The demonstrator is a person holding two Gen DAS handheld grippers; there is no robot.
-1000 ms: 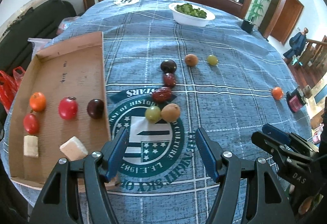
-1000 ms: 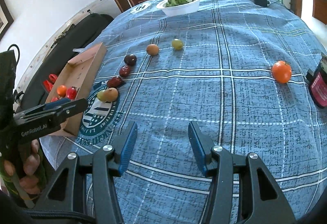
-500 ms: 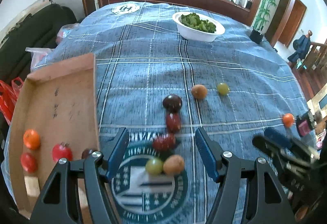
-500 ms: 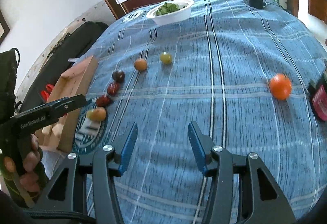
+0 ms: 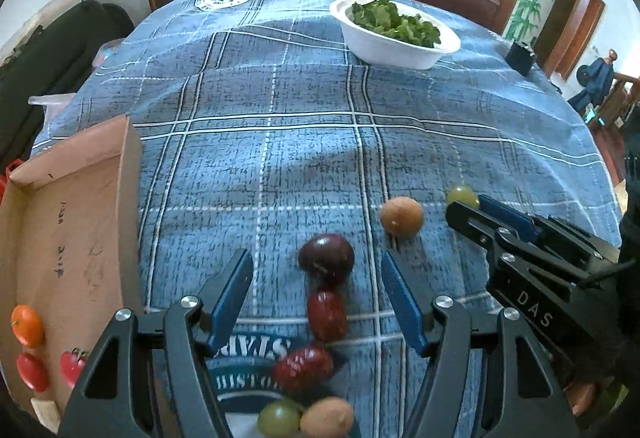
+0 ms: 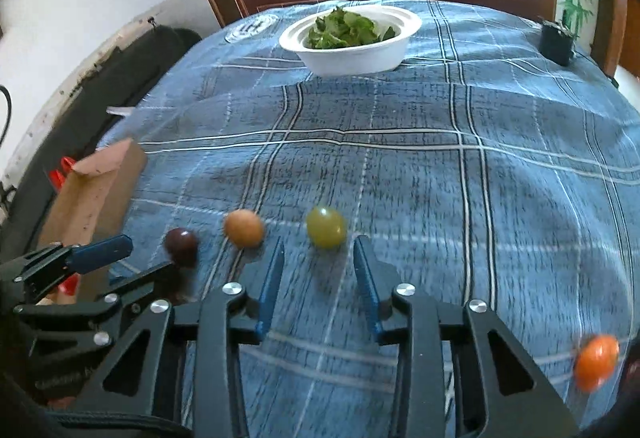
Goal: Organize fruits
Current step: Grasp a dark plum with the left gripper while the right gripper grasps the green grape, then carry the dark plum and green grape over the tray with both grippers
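While both jaws were closing, right gripper (image 6: 318, 270) stood narrow, empty, green grape (image 6: 326, 227) just ahead; left gripper (image 5: 316, 292) wider, dark plum (image 5: 327, 256) between tips, untouched. Step: picking. Next likely: advance, pinch, carry to cardboard tray (image 5: 80, 222).

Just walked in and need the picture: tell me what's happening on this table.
A person works two handheld grippers over fruit scattered on the blue tablecloth. The left gripper is closing around a dark plum; the right gripper is closing toward a green grape. Neither grips yet. Some fruit already sits in the cardboard tray.
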